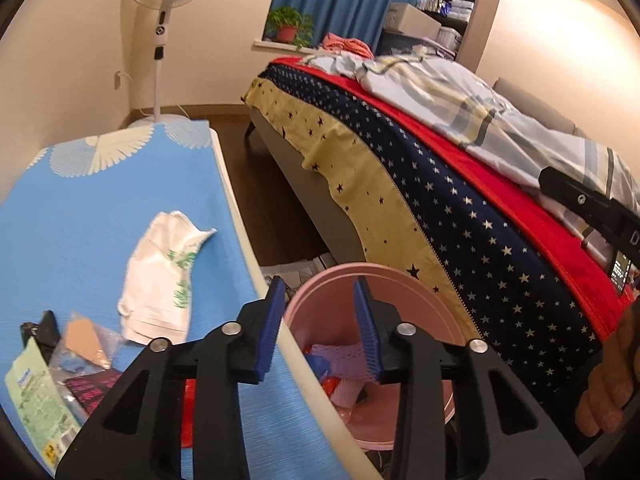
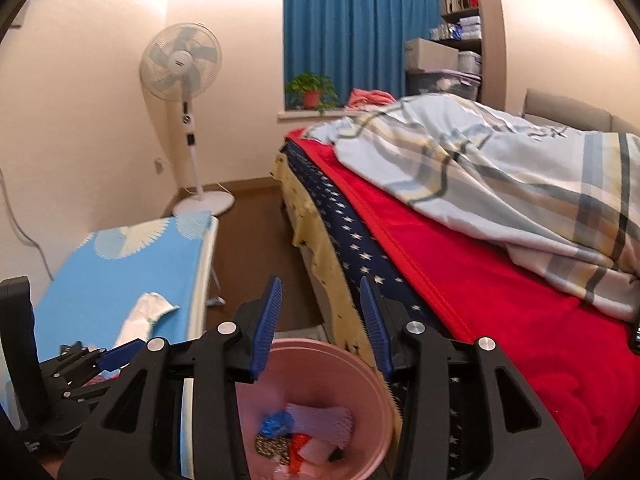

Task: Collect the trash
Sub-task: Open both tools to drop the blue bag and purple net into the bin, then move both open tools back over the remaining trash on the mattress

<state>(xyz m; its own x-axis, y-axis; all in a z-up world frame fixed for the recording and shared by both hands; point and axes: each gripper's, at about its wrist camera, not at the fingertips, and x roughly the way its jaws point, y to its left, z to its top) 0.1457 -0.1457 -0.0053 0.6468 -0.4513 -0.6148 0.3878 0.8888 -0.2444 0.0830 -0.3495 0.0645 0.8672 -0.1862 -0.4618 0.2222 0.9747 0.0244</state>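
We hold our left gripper (image 1: 320, 312) with its jaws spread and empty over the table edge (image 1: 256, 264), and directly beneath and ahead of it sits the pink bin (image 1: 408, 292) with wrappers (image 1: 340, 360) inside. Our right gripper (image 2: 320, 320) is likewise spread and empty above the same bin (image 2: 320, 356). Further left of the left gripper lies a white bag (image 1: 160, 276) on the blue table, and the bed (image 1: 460, 184) stretches away to its right.

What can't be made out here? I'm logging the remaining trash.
- Pink bin contents: partly behind the right hand-held gripper, right wrist view.
- Wrapper pile: cut by the frame edge and left hand-held gripper, left wrist view.
- White bag print: too small.
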